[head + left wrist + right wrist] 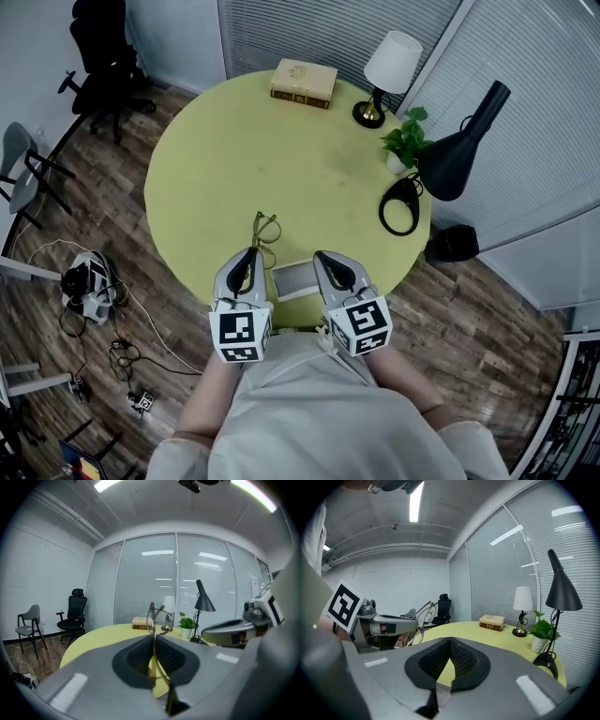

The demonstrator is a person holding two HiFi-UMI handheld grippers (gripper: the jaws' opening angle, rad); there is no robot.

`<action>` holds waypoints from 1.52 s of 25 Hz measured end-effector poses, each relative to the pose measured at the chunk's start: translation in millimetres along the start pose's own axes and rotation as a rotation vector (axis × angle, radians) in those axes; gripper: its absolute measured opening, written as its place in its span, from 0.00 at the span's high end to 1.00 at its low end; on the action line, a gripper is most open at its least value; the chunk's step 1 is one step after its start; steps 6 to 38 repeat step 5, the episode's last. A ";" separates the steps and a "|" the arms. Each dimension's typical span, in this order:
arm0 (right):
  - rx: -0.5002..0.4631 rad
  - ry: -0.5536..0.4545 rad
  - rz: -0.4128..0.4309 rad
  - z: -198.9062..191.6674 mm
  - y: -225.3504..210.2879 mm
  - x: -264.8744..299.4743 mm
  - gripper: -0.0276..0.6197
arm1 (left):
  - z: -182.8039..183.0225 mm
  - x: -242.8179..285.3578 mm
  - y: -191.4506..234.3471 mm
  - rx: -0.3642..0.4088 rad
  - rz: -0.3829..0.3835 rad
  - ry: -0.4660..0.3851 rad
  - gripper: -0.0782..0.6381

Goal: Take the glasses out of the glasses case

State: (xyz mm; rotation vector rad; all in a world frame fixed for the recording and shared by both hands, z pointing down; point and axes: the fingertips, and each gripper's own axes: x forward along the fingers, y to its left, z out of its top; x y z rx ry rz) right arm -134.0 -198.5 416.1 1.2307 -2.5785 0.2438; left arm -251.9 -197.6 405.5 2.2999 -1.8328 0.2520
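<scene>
Thin wire-framed glasses hang over the near edge of the round yellow table. My left gripper is shut on their frame. In the left gripper view the glasses rise upright from between the closed jaws of the left gripper. A flat grey glasses case lies on the table edge between both grippers. My right gripper is just right of the case, shut with nothing held. The right gripper view shows that gripper with tips together, and the glasses off to the left.
At the far side of the table are a book, a small white lamp, a potted plant and a black desk lamp with its ring base. Chairs and cables are on the floor at the left.
</scene>
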 end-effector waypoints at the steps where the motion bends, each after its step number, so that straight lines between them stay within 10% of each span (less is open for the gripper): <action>1: 0.002 0.001 -0.002 -0.2 -0.7 -0.8 0.96 | -0.1 0.0 -0.7 -0.002 -0.002 0.000 0.87; 38: 0.008 0.004 -0.012 -0.9 -4.4 -4.4 0.96 | 0.7 -1.4 -2.4 -0.005 -0.005 0.001 0.87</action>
